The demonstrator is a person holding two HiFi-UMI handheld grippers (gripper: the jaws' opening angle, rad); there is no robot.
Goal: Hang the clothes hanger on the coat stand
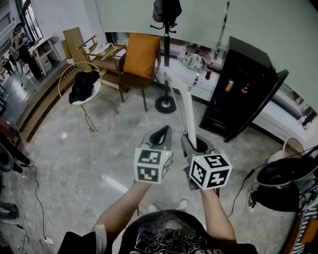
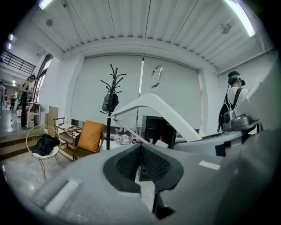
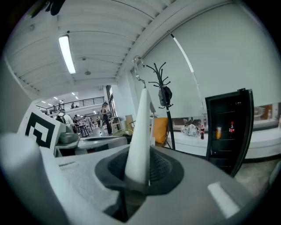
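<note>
A white clothes hanger (image 1: 185,101) rises from my right gripper (image 1: 197,144), which is shut on one of its arms; its metal hook (image 1: 198,74) points toward the far wall. In the right gripper view the hanger arm (image 3: 140,132) stands between the dark pads (image 3: 164,169). My left gripper (image 1: 161,134) hovers just left of it, shut and holding nothing; in the left gripper view its pads (image 2: 153,165) meet and the hanger (image 2: 162,110) arcs across ahead. The black coat stand (image 1: 166,54) stands beyond both grippers, a dark bag (image 1: 167,10) hanging at its top.
A chair with an orange cushion (image 1: 141,54) and a round wire chair holding a black garment (image 1: 82,87) stand left of the stand. A black cabinet (image 1: 243,94) with its door open stands to the right, next to a low white counter (image 1: 198,74). Cables (image 1: 35,198) lie on the floor.
</note>
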